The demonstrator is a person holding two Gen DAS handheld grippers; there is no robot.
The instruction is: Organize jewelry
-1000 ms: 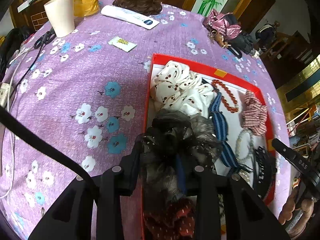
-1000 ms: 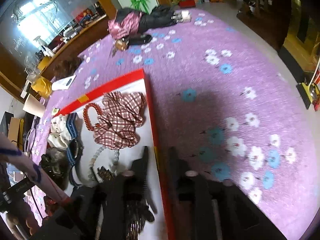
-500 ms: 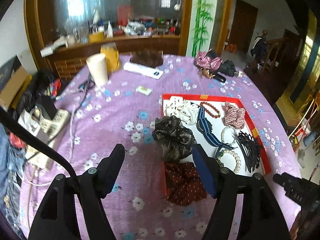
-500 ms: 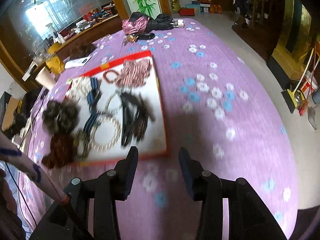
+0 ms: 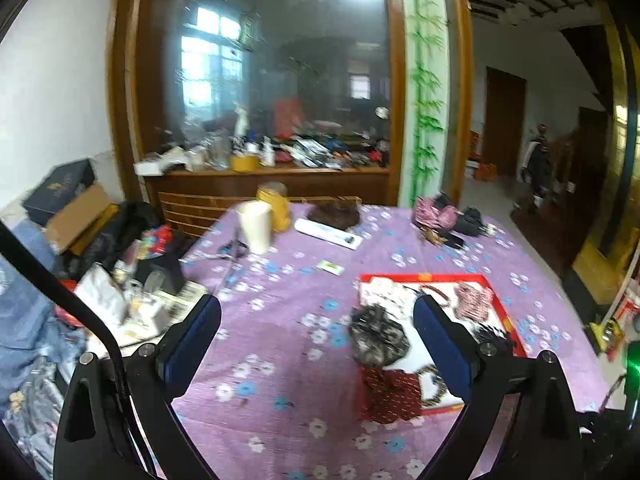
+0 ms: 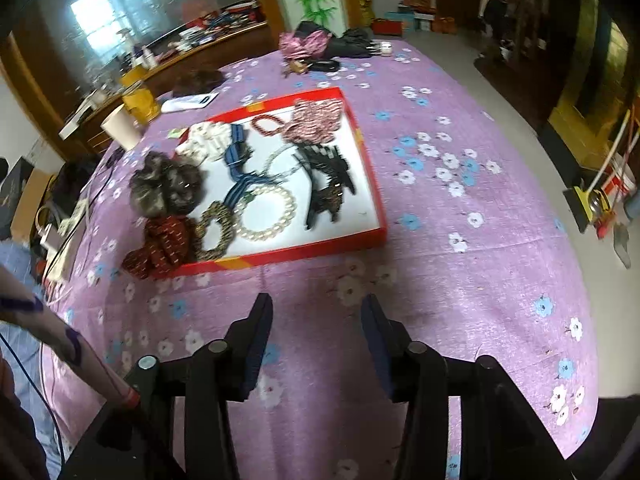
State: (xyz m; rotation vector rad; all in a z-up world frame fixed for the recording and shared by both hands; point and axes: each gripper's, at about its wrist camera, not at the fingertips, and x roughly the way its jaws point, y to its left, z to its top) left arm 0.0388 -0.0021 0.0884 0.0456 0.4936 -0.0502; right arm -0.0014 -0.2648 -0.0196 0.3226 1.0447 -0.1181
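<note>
A shallow red-rimmed tray (image 6: 362, 156) (image 5: 496, 294) with a white floor lies on the purple flowered tablecloth. In it lie a pearl bracelet (image 6: 266, 214), a blue striped band (image 6: 238, 164), black hair claws (image 6: 328, 184), a red bead bracelet (image 6: 266, 124) and a plaid scrunchie (image 6: 318, 118). A dark grey scrunchie (image 6: 166, 188) (image 5: 378, 338) and a dark red dotted one (image 6: 162, 242) (image 5: 390, 394) hang over its left edge. My left gripper (image 5: 316, 328) is raised well back from the tray, jaws still opening, nothing between them. My right gripper (image 6: 316, 316) hovers over bare cloth in front of the tray, jaws opening, empty.
A white cup (image 5: 254, 226), a yellow jar (image 5: 276, 204), a white remote (image 5: 328, 234) and scissors stand at the table's far side. A folded umbrella and bags (image 6: 320, 44) lie far right. Clutter and cables (image 5: 132, 300) crowd the left edge. A sleeve (image 6: 60, 340) shows at lower left.
The left gripper let go of the dark grey scrunchie at the tray's left edge, opened wide and rose back. The right gripper drew back out of the tray and widened.
</note>
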